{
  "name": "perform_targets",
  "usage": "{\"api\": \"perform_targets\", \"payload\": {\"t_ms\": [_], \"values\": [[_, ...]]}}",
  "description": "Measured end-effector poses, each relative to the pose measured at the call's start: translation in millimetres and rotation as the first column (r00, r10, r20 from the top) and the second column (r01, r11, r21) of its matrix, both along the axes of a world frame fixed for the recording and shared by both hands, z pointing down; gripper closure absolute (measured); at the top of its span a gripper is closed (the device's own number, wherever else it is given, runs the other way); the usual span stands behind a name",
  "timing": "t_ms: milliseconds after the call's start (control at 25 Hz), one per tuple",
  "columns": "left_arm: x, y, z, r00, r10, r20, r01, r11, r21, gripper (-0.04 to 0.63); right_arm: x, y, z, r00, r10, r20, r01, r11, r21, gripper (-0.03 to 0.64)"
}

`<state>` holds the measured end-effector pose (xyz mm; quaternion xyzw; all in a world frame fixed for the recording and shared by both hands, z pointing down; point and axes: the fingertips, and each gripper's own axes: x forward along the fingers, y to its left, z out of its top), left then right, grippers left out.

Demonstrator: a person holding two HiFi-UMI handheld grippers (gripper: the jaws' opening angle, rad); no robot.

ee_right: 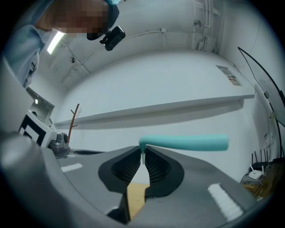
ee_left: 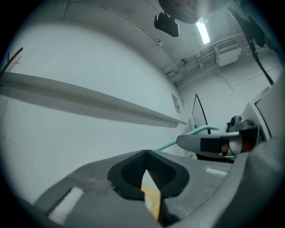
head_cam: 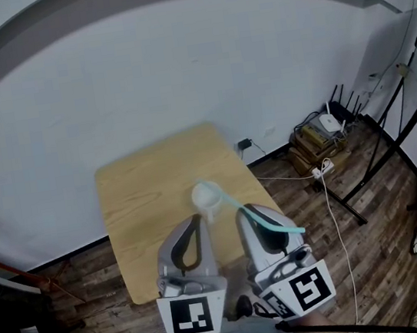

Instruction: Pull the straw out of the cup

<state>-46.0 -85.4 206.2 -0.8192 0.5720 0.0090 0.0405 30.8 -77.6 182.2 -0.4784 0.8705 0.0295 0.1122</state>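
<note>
A small white cup (head_cam: 206,195) stands on the light wooden table (head_cam: 144,202). Both grippers hang side by side above the table's near half. My right gripper (head_cam: 240,211) (ee_right: 143,153) is shut on a teal straw (head_cam: 279,223) (ee_right: 187,143), which bends at the jaw tips and sticks out to the right. The straw's far end lies over the cup in the head view; whether it is inside the cup I cannot tell. My left gripper (head_cam: 198,219) (ee_left: 146,152) is shut with nothing between its tips. In the left gripper view the straw (ee_left: 196,132) shows past the right gripper (ee_left: 180,141).
A white wall runs behind the table. On the wooden floor to the right lie a router and boxes (head_cam: 320,131), a power strip (head_cam: 322,169) with cables, and black stand legs (head_cam: 381,150). A dark object (head_cam: 11,327) sits at the lower left.
</note>
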Motion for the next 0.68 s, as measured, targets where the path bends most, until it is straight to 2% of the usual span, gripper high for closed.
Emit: {"api": "perform_targets", "payload": {"t_ms": [680], "values": [[3.5, -9.2, 3.6, 1.0, 0.014, 0.006, -0.013, 1.0, -0.011, 0.577, 1.1, -8.6, 3.4, 1.0, 0.005, 0.003, -0.005, 1.0, -0.004, 0.58]]}}
